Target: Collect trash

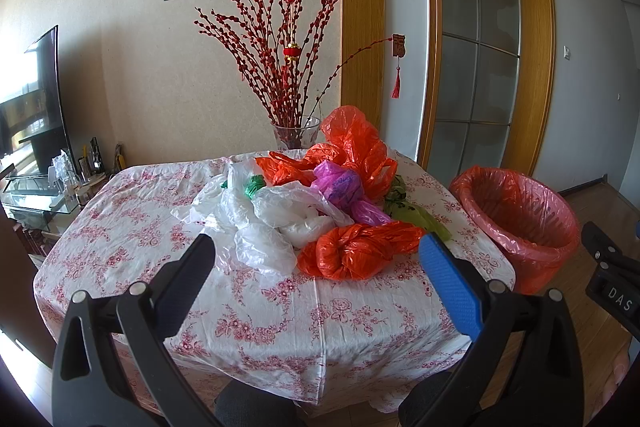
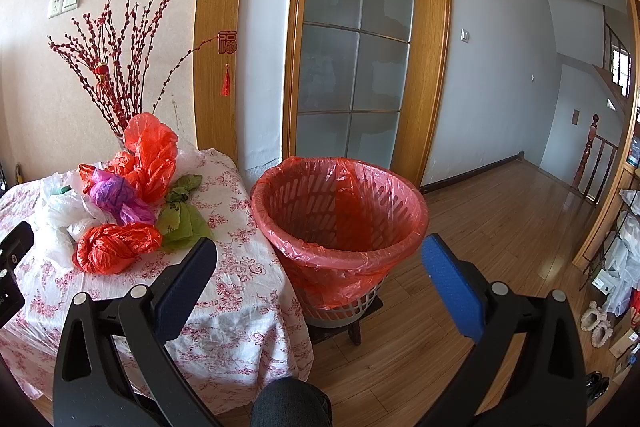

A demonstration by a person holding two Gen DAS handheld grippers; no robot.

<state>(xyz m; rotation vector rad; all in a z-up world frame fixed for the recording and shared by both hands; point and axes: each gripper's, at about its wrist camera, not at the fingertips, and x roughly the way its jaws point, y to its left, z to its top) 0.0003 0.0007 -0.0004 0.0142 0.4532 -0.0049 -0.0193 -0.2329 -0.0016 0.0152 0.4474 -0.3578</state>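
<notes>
Both tools gape wide with nothing between their fingers: the left tool (image 1: pixel 316 251) hangs over the counter (image 1: pixel 248 307) facing a heap of plastic bags (image 1: pixel 316 203), a knotted orange bag (image 1: pixel 352 251) nearest. Beside the counter's edge, the right tool (image 2: pixel 320 255) faces a red-lined waste basket (image 2: pixel 340 227) standing on a low stool (image 2: pixel 354 327).

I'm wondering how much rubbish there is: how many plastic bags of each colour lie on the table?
Orange-red bags: 3
White or clear bags: 3
Purple bag: 1
Green bags: 2
Total: about 9; the white ones overlap, so this is approximate.
</notes>
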